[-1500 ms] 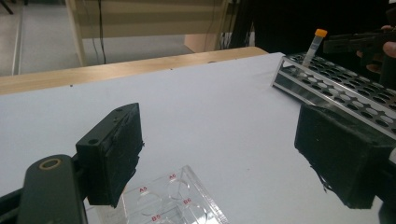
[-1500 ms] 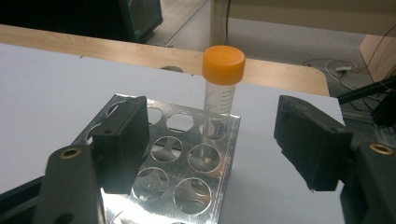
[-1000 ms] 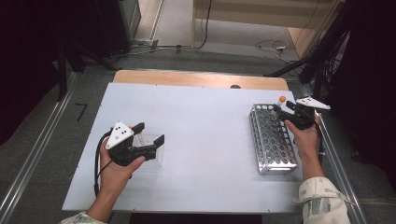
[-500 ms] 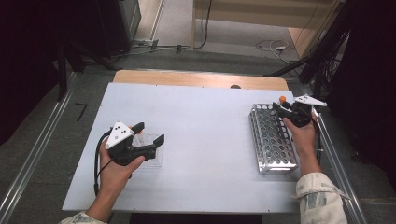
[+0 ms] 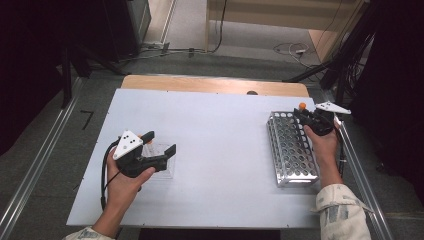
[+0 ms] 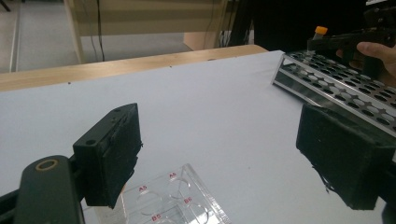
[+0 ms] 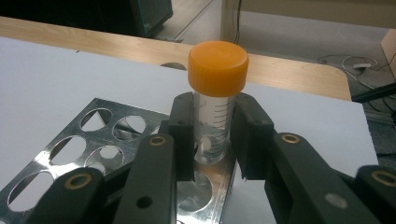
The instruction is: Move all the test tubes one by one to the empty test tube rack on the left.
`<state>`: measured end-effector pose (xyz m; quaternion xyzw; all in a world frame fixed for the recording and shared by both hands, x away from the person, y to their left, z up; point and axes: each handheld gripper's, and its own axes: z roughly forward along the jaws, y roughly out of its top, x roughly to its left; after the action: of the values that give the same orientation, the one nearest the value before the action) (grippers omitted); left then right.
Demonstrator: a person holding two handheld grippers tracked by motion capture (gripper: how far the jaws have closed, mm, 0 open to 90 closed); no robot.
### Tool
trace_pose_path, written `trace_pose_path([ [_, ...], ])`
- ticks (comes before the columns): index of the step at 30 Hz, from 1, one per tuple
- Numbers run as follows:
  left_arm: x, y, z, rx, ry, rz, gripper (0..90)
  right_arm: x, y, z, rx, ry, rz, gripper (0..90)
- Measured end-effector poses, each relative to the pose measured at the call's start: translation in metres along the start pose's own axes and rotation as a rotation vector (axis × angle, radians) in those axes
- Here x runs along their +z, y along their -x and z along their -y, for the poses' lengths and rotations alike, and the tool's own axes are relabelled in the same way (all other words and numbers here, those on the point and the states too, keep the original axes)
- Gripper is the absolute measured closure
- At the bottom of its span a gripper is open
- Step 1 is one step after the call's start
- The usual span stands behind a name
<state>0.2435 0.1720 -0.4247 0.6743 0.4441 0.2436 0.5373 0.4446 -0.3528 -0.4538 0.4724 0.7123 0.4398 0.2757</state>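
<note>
High view: white table (image 5: 225, 145) with a wooden strip along its far edge. Metal tube rack (image 5: 292, 150) lies lengthwise on the right half, many round holes, nearly all unfilled. Right hand (image 5: 325, 142) comes in from the bottom right in a patterned sleeve and holds the right gripper (image 5: 303, 114) over the rack's far right corner. An orange-capped tube (image 5: 302, 106) stands upright there, cap above the jaws.

Right gripper view — the tube (image 7: 215, 107) is clear plastic with printed graduations and an orange screw cap, upright between the two black jaws, which press against its sides just below the cap. Its lower end sits in a hole at the corner of the rack (image 7: 93, 140). Whether it has reached the bottom of that hole I cannot tell.

Left side, high view: left hand (image 5: 122, 182) holds the left gripper (image 5: 161, 145), jaws spread wide, nothing between them. It hovers over a small clear well plate (image 5: 162, 162) lying flat on the table, well apart from the rack.

Left gripper view — the well plate (image 6: 177, 200) sits low between the open jaws, red labels A5, A6, B5, B6 readable on its near wells. Farther off, at upper right, the rack (image 6: 336, 91) and the other gripper with the orange cap (image 6: 320, 31) showing above it.
</note>
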Motion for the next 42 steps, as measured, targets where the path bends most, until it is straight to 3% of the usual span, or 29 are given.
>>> trace_pose_path([
  [24, 0.0, 0.0, 0.001, 0.002, -0.001, -0.001, 14.8, -0.014, -0.004, -0.013, -0.019, 0.057, 0.012, 71.8],
  [42, 0.0, 0.0, 0.001, 0.004, 0.0, -0.003, 14.8, -0.034, -0.009, -0.042, -0.045, 0.122, 0.026, 71.9],
])
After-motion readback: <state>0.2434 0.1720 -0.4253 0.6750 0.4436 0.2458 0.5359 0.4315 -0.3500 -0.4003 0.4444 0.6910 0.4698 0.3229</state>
